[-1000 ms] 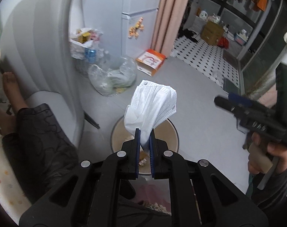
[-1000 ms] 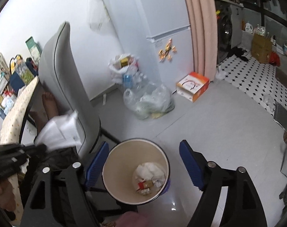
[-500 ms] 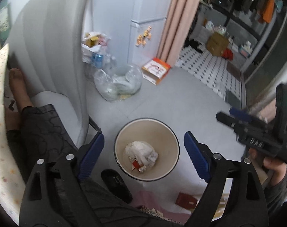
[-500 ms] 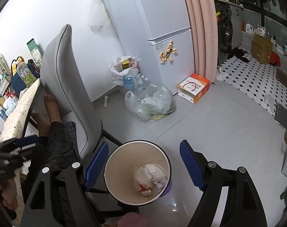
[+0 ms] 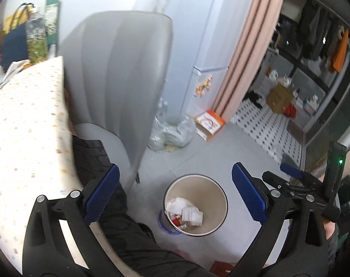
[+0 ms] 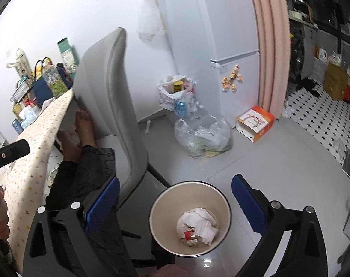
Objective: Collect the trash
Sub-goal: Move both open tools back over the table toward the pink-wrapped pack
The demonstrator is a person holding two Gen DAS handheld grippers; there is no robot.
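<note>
**Both claws spread above the waste bin, trash lying inside**

The round bin (image 5: 195,204) is standing on the grey floor (image 5: 212,159), cream inside with a dark rim. Crumpled white tissue (image 5: 177,204) is lying at the bottom next to a flatter white piece (image 5: 192,214), with a small red scrap (image 5: 175,221) beside them. From the right wrist camera the same heap (image 6: 201,225) is showing more clearly, the red bit (image 6: 188,234) sitting toward the near wall of the bin (image 6: 161,210).

The left gripper (image 5: 175,198) is hanging with its blue pads wide apart, holding nothing; the bin is showing between them. The right gripper (image 6: 175,204) is likewise gaping wide and holding nothing, directly over the bin.

A grey chair (image 5: 122,73) is standing just beside the bin, with a leg in dark patterned trousers (image 6: 82,166) resting on its seat and a bare foot (image 6: 84,124) near the backrest. A table with a dotted cloth (image 5: 25,124) is filling the left side. A clear plastic bag (image 6: 202,136) is slumping on the floor by the white fridge (image 6: 212,34), an orange-and-white box (image 6: 254,122) near a pink curtain (image 6: 270,41).

Only the left camera is catching the other gripper (image 5: 297,184), with a green light on its body. Only the right camera is showing a white bag of bottles (image 6: 175,94) against the wall.
</note>
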